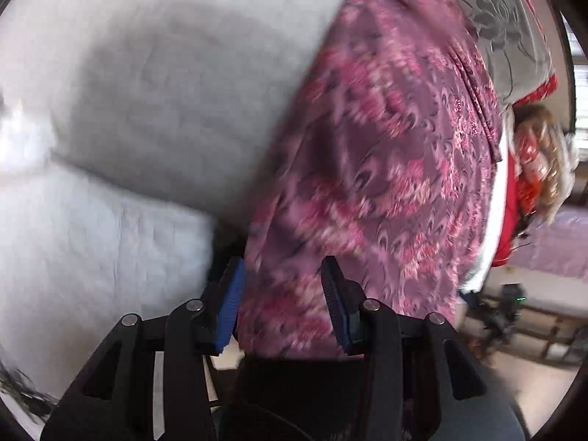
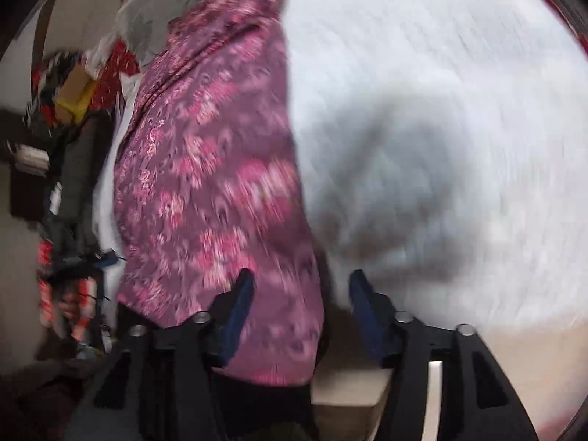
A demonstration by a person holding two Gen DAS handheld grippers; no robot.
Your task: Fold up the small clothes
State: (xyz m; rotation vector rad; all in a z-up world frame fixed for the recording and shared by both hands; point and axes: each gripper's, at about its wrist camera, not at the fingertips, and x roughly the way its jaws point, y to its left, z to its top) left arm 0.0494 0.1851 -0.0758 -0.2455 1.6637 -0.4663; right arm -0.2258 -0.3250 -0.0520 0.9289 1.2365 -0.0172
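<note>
A purple garment with a pink floral print lies on a white sheet, its near end hanging over the edge. My left gripper is open, blue pads either side of the garment's near end. The same garment shows in the right wrist view. My right gripper is open over the garment's right edge, where it meets the white sheet. Both views are motion-blurred.
A grey printed cloth with red trim lies beyond the garment. A heap of red and patterned clothes sits to the side. Cluttered shelves and dark objects stand off the bed. A beige box edge is below my right gripper.
</note>
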